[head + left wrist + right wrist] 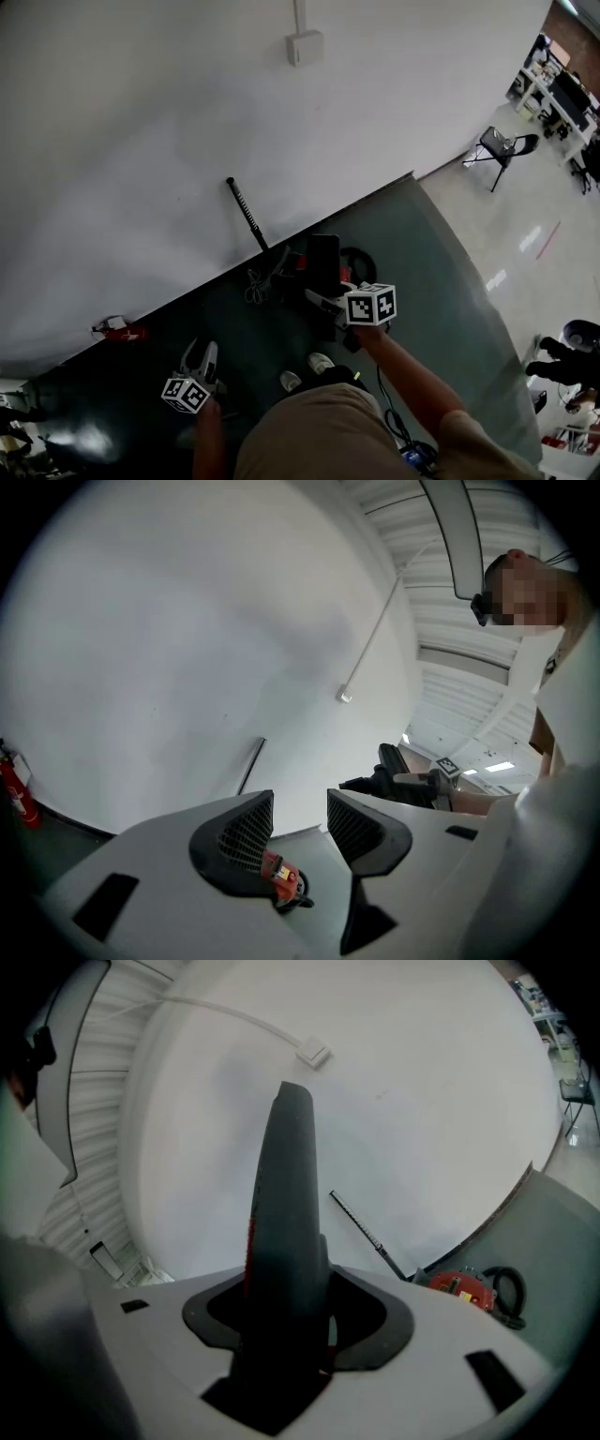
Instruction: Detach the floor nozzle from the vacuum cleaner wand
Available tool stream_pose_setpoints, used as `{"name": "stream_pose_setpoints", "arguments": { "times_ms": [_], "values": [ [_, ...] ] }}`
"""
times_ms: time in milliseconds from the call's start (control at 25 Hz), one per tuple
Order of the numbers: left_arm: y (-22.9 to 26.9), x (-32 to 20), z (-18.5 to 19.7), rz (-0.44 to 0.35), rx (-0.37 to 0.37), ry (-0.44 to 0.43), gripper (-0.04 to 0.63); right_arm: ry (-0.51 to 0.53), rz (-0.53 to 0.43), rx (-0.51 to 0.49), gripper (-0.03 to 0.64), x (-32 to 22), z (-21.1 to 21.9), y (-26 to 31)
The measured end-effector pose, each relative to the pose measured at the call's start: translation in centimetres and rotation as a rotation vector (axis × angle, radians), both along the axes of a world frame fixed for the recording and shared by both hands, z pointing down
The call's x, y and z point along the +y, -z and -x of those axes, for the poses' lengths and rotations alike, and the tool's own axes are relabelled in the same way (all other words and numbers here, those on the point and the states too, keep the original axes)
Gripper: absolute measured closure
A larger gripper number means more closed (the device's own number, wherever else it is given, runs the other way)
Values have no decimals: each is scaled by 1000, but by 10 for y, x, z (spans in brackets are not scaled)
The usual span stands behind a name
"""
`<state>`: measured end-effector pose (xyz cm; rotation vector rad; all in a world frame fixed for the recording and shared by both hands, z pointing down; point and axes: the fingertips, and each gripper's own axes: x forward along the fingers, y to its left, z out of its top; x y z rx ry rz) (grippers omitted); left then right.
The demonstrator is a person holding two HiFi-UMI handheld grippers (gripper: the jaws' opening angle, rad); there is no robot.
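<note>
My left hand-held gripper (201,356) hangs low over the dark floor mat (441,281), jaws apart and empty. A thin black rod (246,213) leans on the white wall (141,112). My right hand-held gripper (281,1326) clamps a dark grey tapered vacuum piece (286,1194), with a red unit (462,1288) on the mat beyond.

One left gripper (300,820), one right gripper (285,1314), one vacuum cleaner (323,255), one black rod (246,212), one chair (502,148).
</note>
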<state>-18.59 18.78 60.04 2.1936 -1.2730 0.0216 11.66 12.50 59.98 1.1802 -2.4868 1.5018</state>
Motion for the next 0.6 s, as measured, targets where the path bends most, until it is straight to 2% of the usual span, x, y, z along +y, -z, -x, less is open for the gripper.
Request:
{"name": "stream_pose_setpoints", "arguments": {
  "times_ms": [320,600],
  "values": [
    [6,4,-11,-29,46,51,413,-2,-6,-9,391,6,-11,9],
    [10,23,-22,-62,63,28,413,-80,44,-111,391,23,-21,9]
  ]
}}
